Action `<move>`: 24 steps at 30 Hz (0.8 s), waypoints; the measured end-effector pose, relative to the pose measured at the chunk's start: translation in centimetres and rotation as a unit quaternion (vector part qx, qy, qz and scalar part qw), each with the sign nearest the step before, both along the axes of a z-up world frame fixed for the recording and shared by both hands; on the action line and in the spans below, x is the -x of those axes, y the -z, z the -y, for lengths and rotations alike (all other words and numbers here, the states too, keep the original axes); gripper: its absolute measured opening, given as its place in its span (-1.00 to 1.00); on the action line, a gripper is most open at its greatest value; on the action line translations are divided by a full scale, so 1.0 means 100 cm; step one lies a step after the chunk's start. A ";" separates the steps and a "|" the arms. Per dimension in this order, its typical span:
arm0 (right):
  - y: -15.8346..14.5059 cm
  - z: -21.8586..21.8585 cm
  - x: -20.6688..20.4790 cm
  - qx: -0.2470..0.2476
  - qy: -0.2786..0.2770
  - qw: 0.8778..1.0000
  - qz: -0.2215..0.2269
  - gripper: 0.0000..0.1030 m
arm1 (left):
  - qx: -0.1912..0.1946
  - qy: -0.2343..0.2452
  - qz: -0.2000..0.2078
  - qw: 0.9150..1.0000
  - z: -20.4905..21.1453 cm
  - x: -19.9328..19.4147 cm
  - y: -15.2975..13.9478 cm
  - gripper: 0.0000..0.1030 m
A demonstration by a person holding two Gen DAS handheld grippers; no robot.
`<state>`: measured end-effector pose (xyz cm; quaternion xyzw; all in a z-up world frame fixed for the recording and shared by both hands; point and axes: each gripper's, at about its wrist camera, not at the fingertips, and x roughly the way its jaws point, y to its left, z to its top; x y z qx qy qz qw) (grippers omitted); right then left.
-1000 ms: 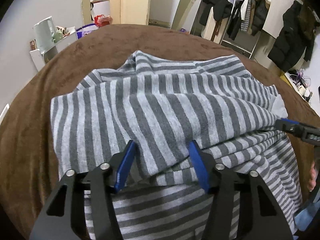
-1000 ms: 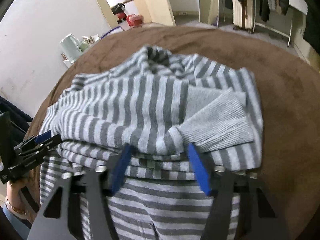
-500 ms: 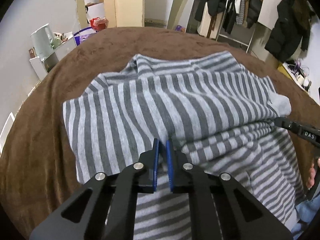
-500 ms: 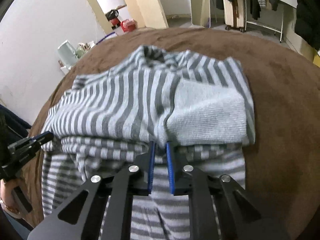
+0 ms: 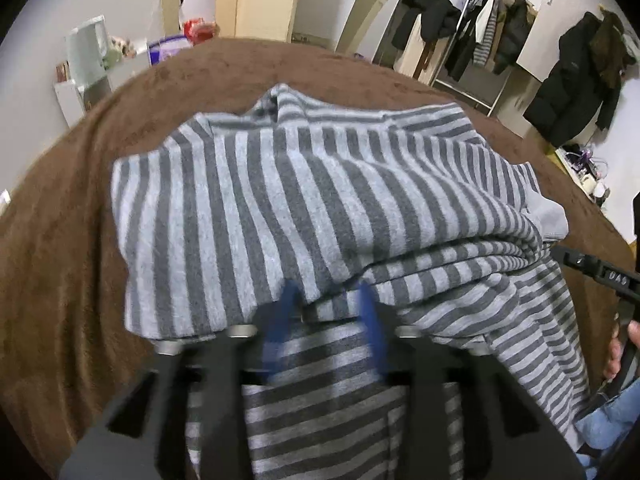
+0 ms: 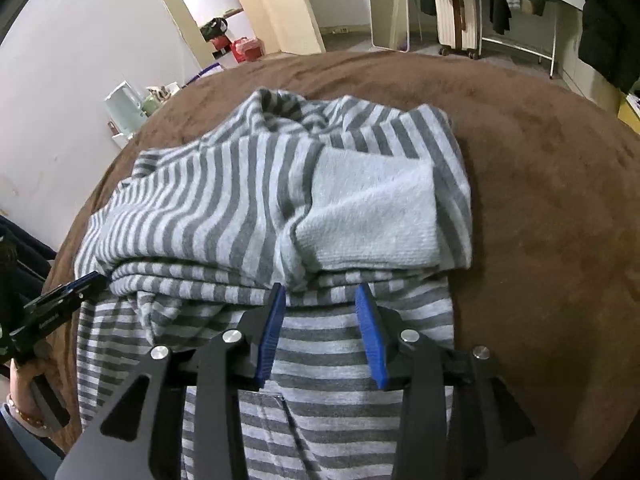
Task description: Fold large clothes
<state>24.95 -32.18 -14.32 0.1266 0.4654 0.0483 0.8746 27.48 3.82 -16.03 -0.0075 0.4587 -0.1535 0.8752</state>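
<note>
- The striped grey sweater [image 5: 304,216] lies in the middle of the brown blanket [image 5: 60,280], its upper part folded down toward six o'clock over the lower part.
- The left gripper [image 5: 326,300] has just been opening: half a second ago its blue pads stood together, and now they are apart and blurred, straddling the folded edge without pressing it.
- The right gripper [image 6: 320,300] has likewise just been opening; its pads are apart just below the fold, with nothing clamped between them (flat cloth lies beneath).
- The plain grey cuff [image 6: 368,216] rests on the fold at the one o'clock side of the right view.
- Judgement: both hands have released, so this fold looks laid; another fold seems likely to remain.
</note>
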 end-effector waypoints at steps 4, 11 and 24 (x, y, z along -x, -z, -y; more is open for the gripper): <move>-0.015 -0.002 0.007 0.009 -0.007 1.000 0.014 0.09 | -0.026 0.004 0.023 0.999 0.006 0.010 -0.020 0.61; -0.047 -0.001 0.038 0.027 -0.019 0.999 0.023 0.34 | -0.018 -0.010 0.032 0.999 -0.002 0.043 -0.053 0.77; -0.047 0.025 0.128 0.020 0.001 1.000 -0.006 0.43 | -0.005 -0.057 0.017 0.998 -0.034 0.134 -0.065 0.82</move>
